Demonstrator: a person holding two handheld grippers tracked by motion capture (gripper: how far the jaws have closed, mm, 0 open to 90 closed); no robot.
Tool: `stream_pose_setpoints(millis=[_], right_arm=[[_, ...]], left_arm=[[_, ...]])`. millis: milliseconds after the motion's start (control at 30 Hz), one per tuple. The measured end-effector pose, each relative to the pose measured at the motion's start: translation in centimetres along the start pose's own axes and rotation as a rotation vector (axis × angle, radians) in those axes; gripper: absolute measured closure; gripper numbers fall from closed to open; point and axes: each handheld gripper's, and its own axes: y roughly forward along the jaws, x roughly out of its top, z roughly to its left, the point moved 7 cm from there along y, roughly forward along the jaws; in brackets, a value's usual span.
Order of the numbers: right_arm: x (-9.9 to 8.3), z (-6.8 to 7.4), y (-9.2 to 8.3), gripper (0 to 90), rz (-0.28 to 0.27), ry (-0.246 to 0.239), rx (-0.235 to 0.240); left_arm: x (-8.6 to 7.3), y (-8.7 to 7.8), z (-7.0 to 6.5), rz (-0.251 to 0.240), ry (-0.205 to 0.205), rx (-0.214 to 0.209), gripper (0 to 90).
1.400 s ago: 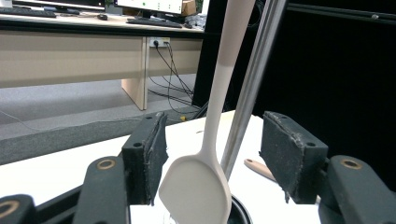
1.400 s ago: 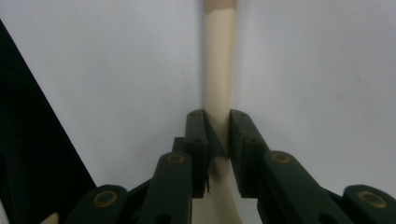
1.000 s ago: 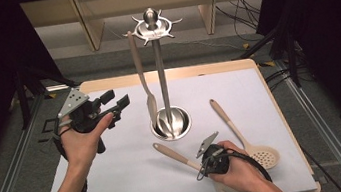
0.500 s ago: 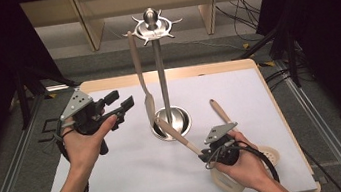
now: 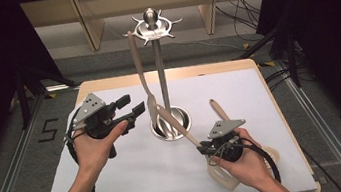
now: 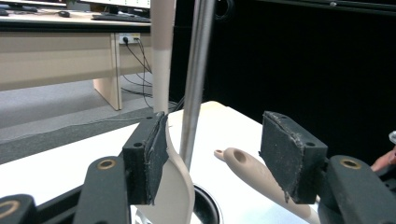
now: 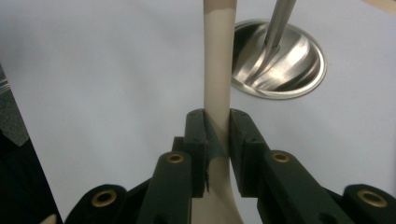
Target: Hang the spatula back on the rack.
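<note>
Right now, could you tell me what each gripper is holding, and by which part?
The right gripper clamps the beige spatula on its handle, near the blade. The left gripper is open and holds nothing.

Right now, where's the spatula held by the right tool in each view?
High view: held spatula, centre-right, handle slanting toward the stand base.
Left gripper view: handle end with its hole, lower centre.
Right gripper view: handle centre, clamped.
Shared landmark: the steel stand pole.
</note>
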Motion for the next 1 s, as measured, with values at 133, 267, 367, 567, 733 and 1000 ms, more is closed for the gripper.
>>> stream_pose_setpoints(millis=[133, 267, 367, 567, 733, 1000], right_arm=[[0.5, 0.0, -0.4, 79.0, -0.021, 0.012, 0.001], [1.0, -0.1, -0.8, 79.0, -0.051, 0.022, -0.008], [1.3, -0.1, -1.0, 79.0, -0.067, 0.010, -0.006], [1.8, -0.1, -1.3, 79.0, -0.090, 0.004, -0.013], [1.9, -0.3, -1.8, 79.0, -0.101, 0.020, -0.033], [2.6, -1.3, -2.8, 79.0, -0.140, 0.021, -0.050]], left_arm=[[0.0, 0.2, -0.7, 0.004, -0.002, -0.017, 40.2], [-0.1, 0.6, -1.3, 0.007, 0.007, -0.037, 40.2], [-0.2, 1.0, -1.7, 0.012, -0.002, -0.049, 40.1], [-0.4, 1.7, -2.6, 0.018, -0.007, -0.076, 40.1], [-0.5, 2.0, -2.8, 0.022, -0.012, -0.085, 40.1], [-0.1, 1.9, -2.5, 0.013, -0.011, -0.077, 40.0]])
